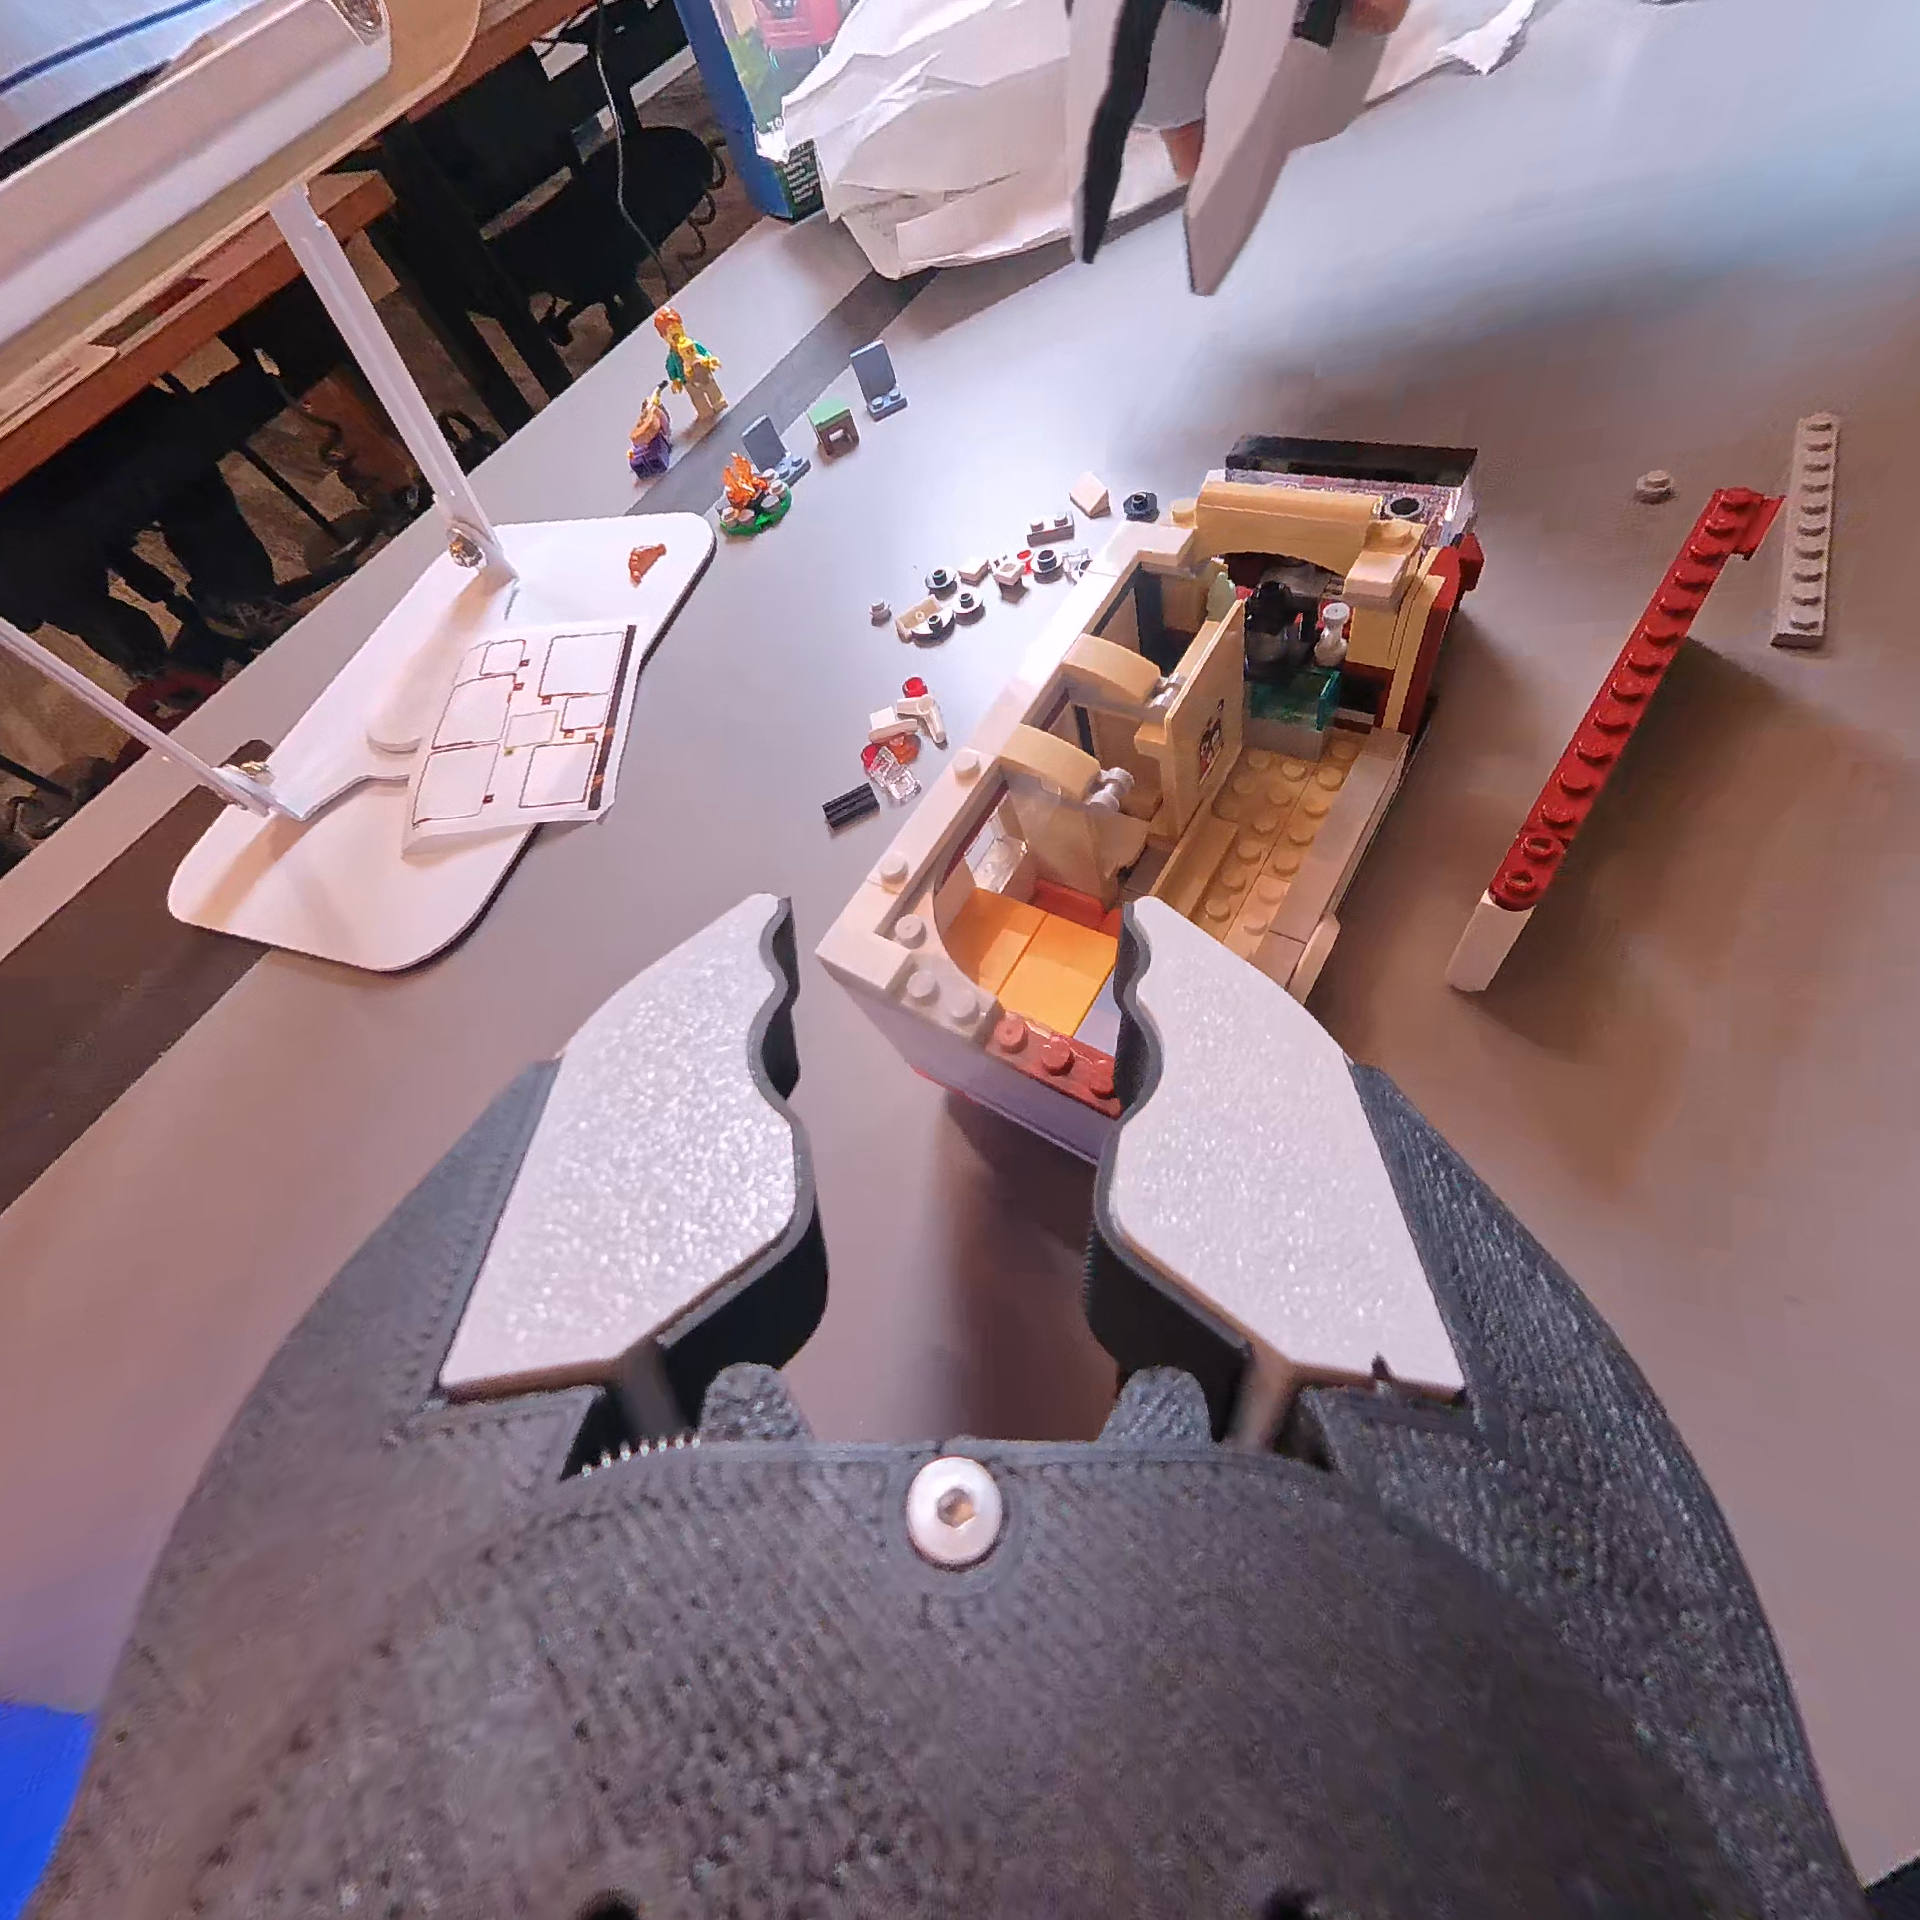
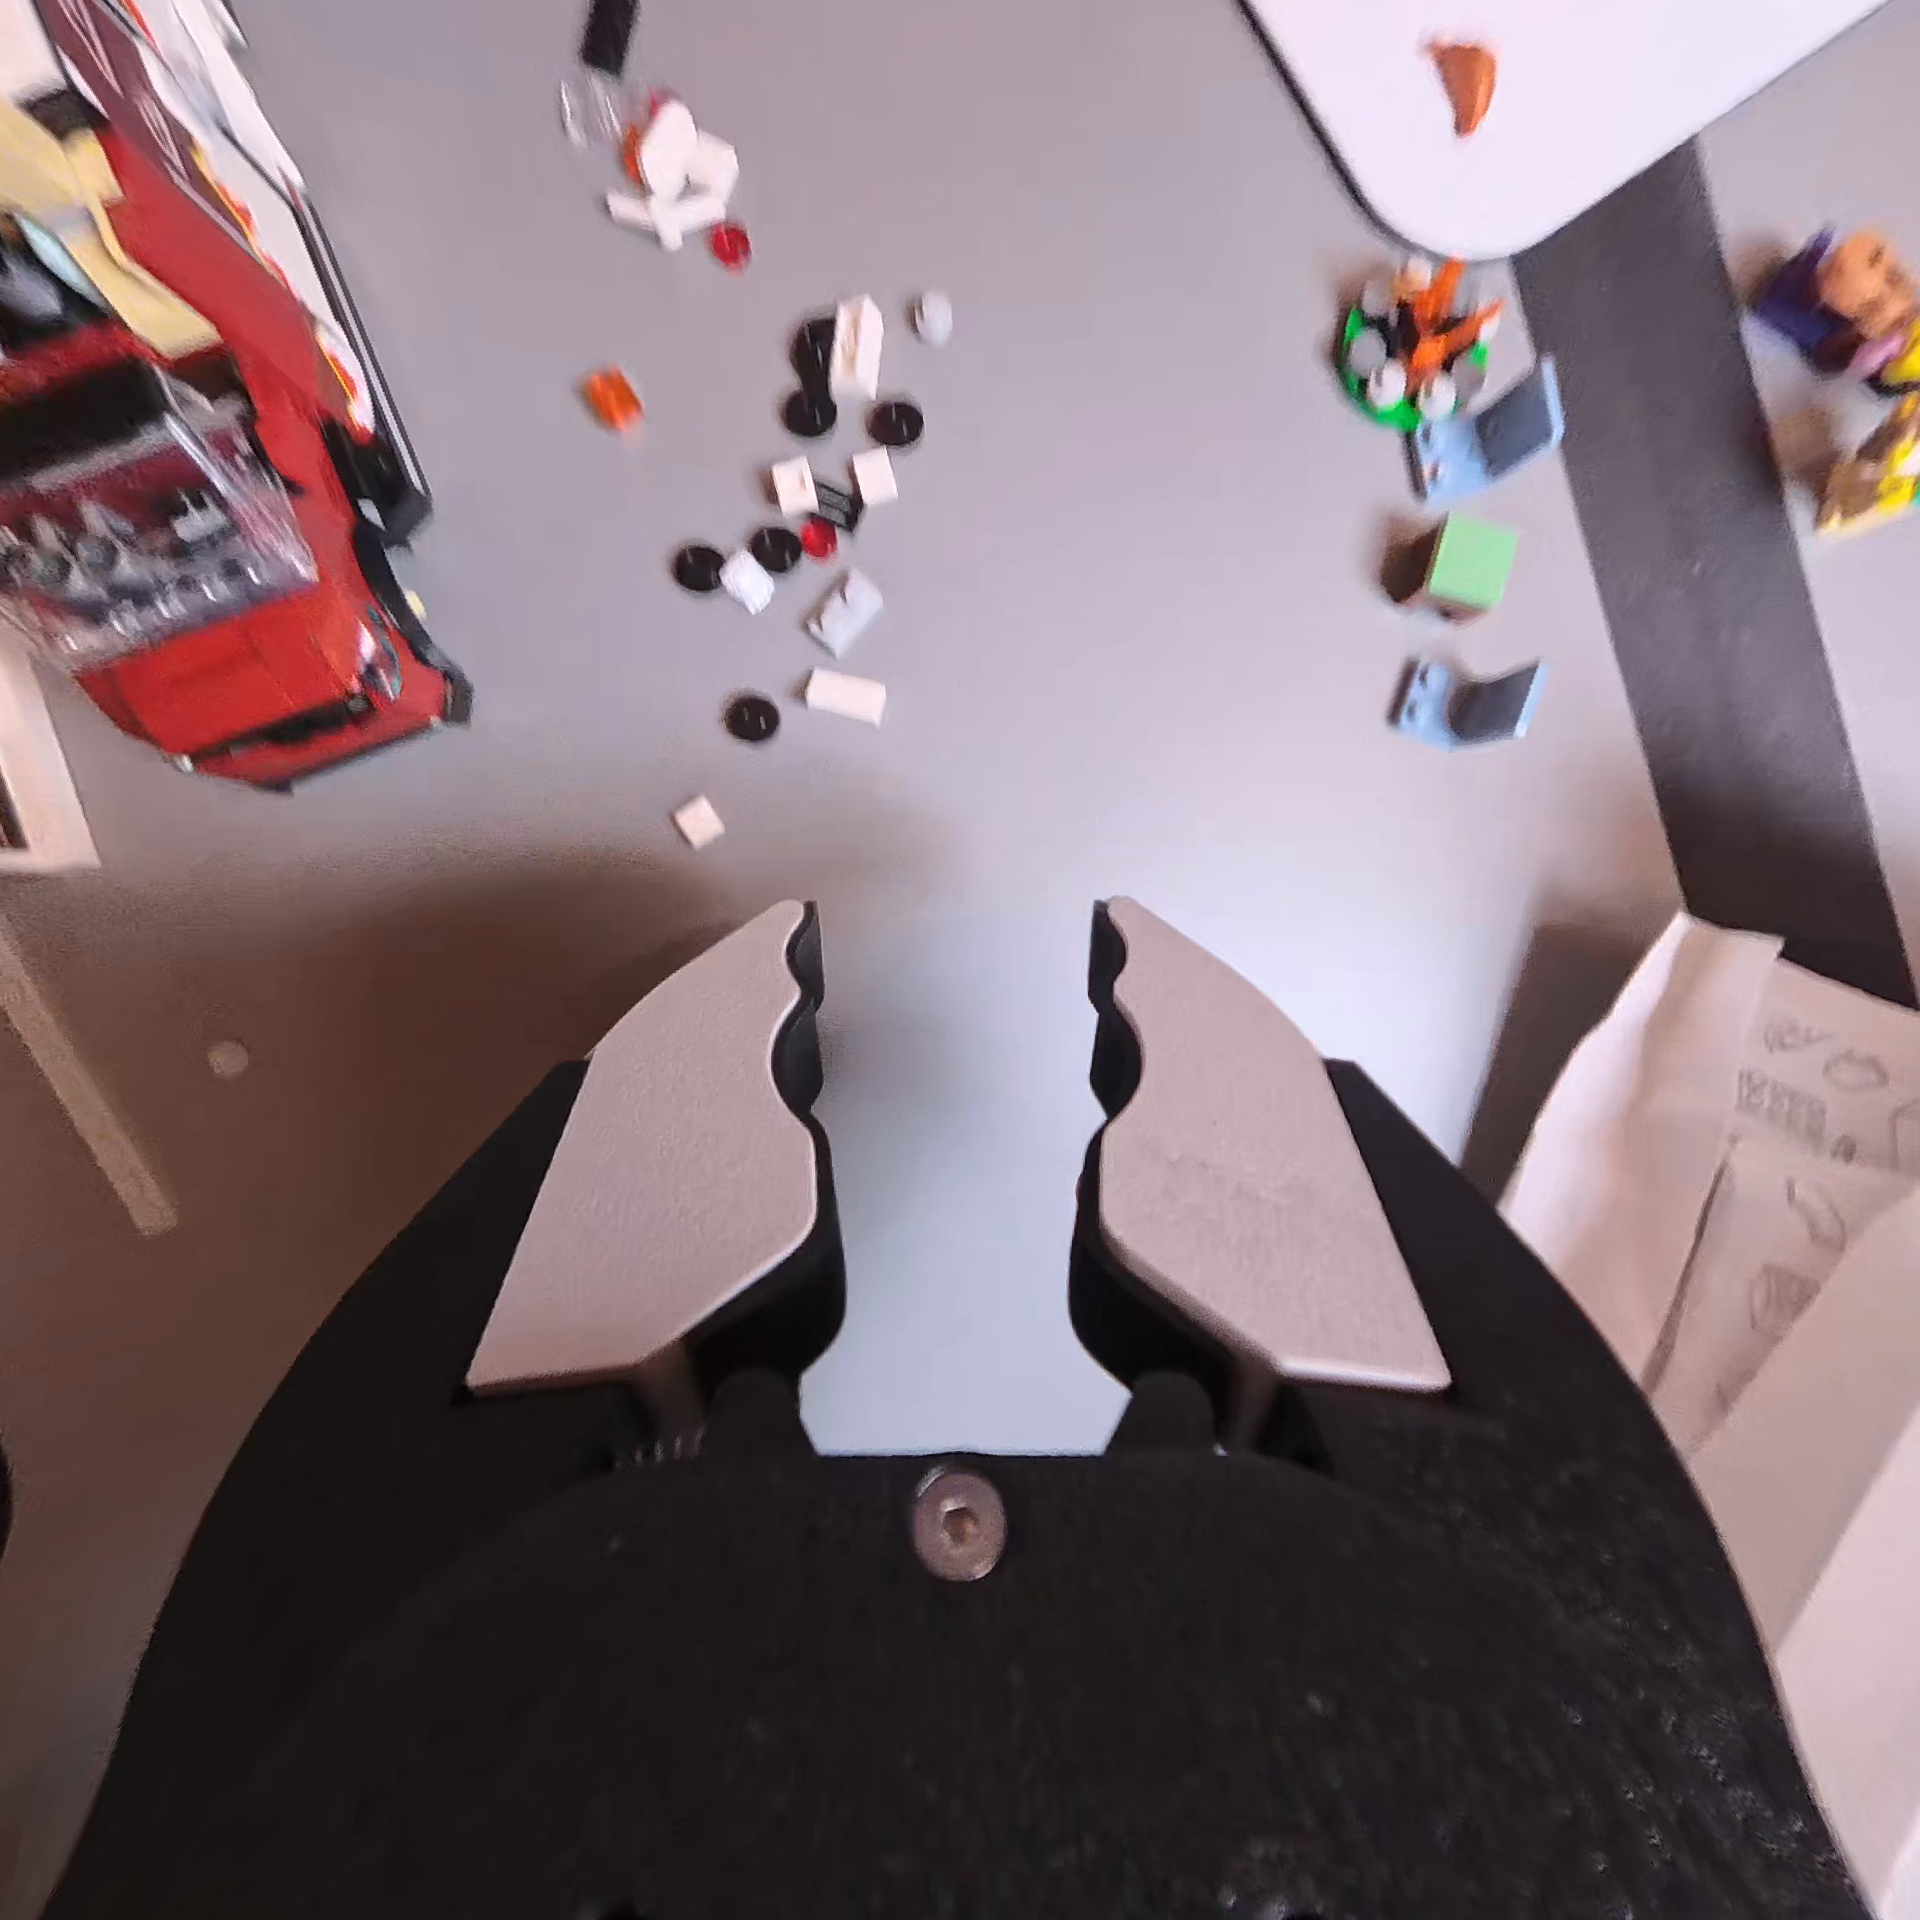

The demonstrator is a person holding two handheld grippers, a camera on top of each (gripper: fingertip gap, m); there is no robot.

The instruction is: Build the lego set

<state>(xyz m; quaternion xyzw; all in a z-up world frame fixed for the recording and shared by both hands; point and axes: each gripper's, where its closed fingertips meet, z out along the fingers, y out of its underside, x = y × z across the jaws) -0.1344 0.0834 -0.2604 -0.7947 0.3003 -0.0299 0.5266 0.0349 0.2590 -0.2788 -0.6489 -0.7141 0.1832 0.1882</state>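
A brick-built van [image 1: 1195, 748] with a tan interior, no roof and red sides lies on the grey table [image 1: 727, 1039]. My left gripper [image 1: 956, 966] is open and straddles the van's near end. The right finger [image 1: 1226, 1039] overlaps the van's end. The left finger [image 1: 686, 1060] stands apart from the van's corner with a gap. My right gripper [image 2: 956, 966] is open and empty above bare table; it also shows at the top of the left wrist view [image 1: 1174, 156]. A small white tile [image 2: 698, 823] lies just ahead of it. The van shows at the left of the blurred right wrist view [image 2: 208, 499].
Several small loose pieces [image 1: 966, 592] lie left of the van. A long red plate [image 1: 1621, 707] and a grey plate [image 1: 1808, 530] lie to its right. A white stand base [image 1: 312, 894] carries a booklet [image 1: 520, 727]. Minifigures [image 1: 686, 374], a campfire piece [image 1: 750, 494] and crumpled paper bags [image 1: 935, 125] are farther off.
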